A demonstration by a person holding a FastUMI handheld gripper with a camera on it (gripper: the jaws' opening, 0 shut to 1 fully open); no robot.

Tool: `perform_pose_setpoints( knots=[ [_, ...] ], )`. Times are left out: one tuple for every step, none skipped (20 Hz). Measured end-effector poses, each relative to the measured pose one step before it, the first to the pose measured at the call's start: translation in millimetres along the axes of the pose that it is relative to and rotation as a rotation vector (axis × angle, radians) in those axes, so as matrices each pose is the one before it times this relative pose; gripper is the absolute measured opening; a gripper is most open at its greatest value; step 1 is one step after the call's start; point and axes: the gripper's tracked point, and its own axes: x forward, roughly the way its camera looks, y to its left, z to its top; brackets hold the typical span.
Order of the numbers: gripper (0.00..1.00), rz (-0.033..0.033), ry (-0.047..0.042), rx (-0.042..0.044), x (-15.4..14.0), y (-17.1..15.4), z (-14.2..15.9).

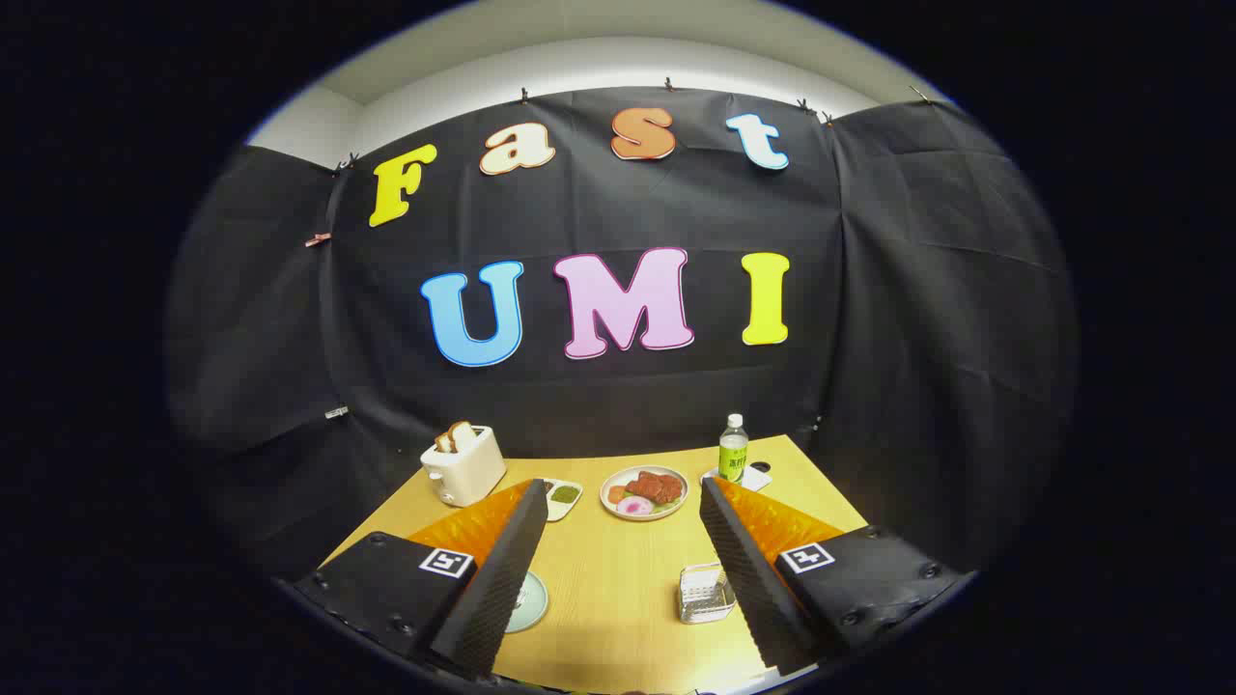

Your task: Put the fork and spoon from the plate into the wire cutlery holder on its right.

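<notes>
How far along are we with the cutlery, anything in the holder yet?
Nothing looks done: the wire cutlery holder by the right finger looks empty. Nothing is in hand: the hand-held gripper is open above the table, fingers wide apart. The plate peeks from behind the left finger, which hides most of it, so fork and spoon cannot be made out. Both pickups remain.

Bench (pixel 618 589) items: white toaster (pixel 463 466) holding bread, plate of food (pixel 644 492), green bottle (pixel 733 450), small sauce dish (pixel 562 496).
</notes>
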Motion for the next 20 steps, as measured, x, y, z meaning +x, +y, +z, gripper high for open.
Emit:
perform_pose_setpoints(
  knots=[
    [0.99, 0.00325, 0.00553, 0.00122, 0.73, 4.16, -2.01],
    [0.99, 0.002, 0.00237, -0.00045, 0.11, 3.28, -1.92],
    [0.99, -0.00428, 0.00186, -0.00132, 1.22, 2.3, -3.06],
    [0.99, -0.00456, 0.00612, 0.00028, 1.03, 2.17, -3.24],
    [0.99, -0.00146, 0.00604, 0.00384, 1.31, 3.79, -3.9],
    [0.99, 0.00079, 0.0072, 0.00763, 1.6, 3.89, -3.18],
    [0.99, 0.00049, 0.00388, 0.00726, 1.11, 4.12, -2.56],
    [0.99, -0.00084, 0.00211, 0.00399, 0.65, 2.38, -1.31],
    [0.99, -0.00132, -0.00051, 0.00166, 0.68, 2.33, -0.22],
    [0.99, -0.00377, -0.00317, -0.0004, 0.71, 1.48, -0.17],
    [0.99, -0.00387, -0.00489, -0.00135, -0.43, 0.74, 0.68],
    [0.99, -0.00701, -0.00454, -0.0023, -0.63, -0.21, 0.67],
    [0.99, -0.00467, -0.00372, -0.00104, -0.45, -0.54, 0.72],
    [0.99, -0.00395, -0.00088, 0.00005, -0.19, 0.94, -0.57],
    [0.99, -0.00329, -0.00052, 0.00061, -0.47, 0.29, -0.02],
    [0.99, -0.00167, 0.00252, -0.00031, -0.47, 0.73, -0.29],
    [0.99, 0.00025, 0.0034, -0.00206, 0.21, 1.28, -1.02],
    [0.99, 0.00105, 0.00565, -0.00432, 0.66, 1.35, -0.9],
    [0.99, 0.00274, 0.00643, -0.00502, 0.46, 2.52, -1.31],
    [0.99, 0.00386, 0.00966, -0.00595, 1.36, 3.02, -1.67]
  ],
)
